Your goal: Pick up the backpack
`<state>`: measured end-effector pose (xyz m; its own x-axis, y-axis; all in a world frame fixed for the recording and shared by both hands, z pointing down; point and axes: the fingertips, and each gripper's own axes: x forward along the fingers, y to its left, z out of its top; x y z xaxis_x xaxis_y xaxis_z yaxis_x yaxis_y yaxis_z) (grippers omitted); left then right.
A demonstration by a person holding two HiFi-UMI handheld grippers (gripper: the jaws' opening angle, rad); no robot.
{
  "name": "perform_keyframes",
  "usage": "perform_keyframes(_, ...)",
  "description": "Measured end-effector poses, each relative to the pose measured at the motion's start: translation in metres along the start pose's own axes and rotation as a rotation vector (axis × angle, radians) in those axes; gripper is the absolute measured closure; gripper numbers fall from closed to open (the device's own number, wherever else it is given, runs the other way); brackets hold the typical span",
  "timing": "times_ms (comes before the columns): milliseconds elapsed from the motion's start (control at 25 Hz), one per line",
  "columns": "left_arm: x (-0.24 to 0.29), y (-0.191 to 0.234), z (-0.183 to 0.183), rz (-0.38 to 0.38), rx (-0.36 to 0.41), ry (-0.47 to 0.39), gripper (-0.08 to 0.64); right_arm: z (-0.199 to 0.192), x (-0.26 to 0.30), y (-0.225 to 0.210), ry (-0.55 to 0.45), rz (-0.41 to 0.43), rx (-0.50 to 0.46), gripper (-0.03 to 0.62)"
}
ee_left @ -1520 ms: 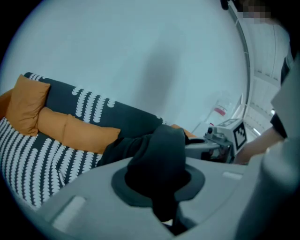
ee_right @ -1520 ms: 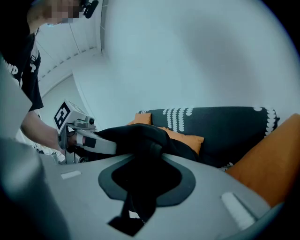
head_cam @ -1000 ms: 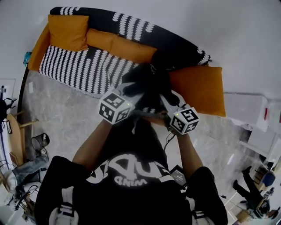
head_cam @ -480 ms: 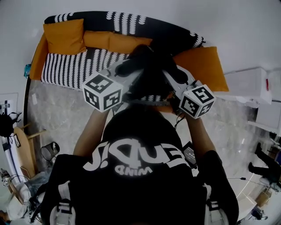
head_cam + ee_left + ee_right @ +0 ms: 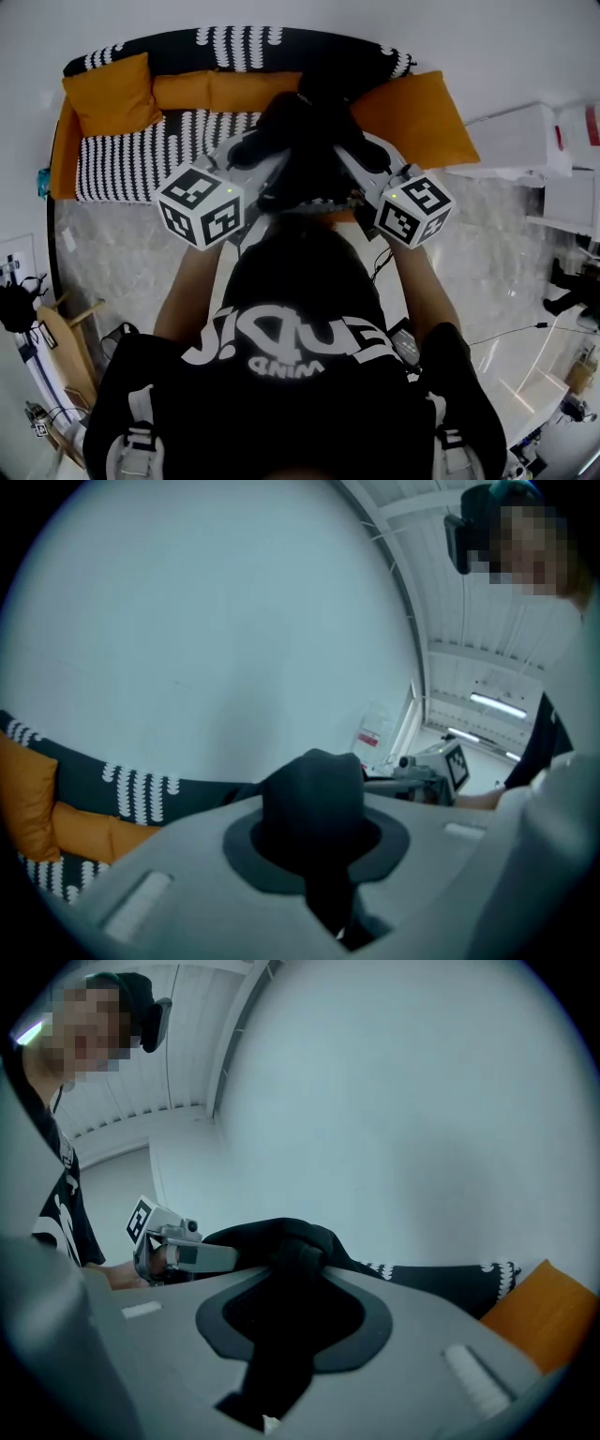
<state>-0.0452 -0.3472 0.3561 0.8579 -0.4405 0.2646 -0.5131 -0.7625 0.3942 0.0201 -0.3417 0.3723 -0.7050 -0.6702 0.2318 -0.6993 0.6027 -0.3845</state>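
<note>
Above the black-and-white patterned sofa (image 5: 122, 159), my left gripper (image 5: 267, 159) and right gripper (image 5: 352, 159) pinch the black fabric backpack (image 5: 309, 131) between closed fingers (image 5: 141, 892), sharing its weight, I judge.

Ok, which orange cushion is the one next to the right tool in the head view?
The large cushion at the right end of the sofa, just beyond the right tool; the square cushion and the long bolster lie farther left.

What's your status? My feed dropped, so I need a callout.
Left gripper and right gripper shut on backpack. Backpack held up over sofa. Nothing in the way.
</note>
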Motion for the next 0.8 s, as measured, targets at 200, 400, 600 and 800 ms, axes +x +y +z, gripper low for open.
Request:
perform_keyframes(200,0.000,-0.016,-0.005,0.007,0.028,-0.001,0.503,-0.004,-0.015,0.005,-0.027,0.022,0.004,0.503)
perform_keyframes(400,-0.005,-0.045,-0.018,0.030,0.035,-0.017,0.502,-0.015,-0.042,0.015,-0.038,0.060,-0.013,0.503)
perform_keyframes(600,-0.030,-0.088,-0.045,0.075,0.034,-0.042,0.502,-0.037,-0.078,0.048,-0.011,0.096,-0.053,0.503)
perform_keyframes(800,-0.048,-0.139,-0.076,0.099,0.014,-0.052,0.503,-0.064,-0.124,0.075,0.008,0.126,-0.059,0.503)
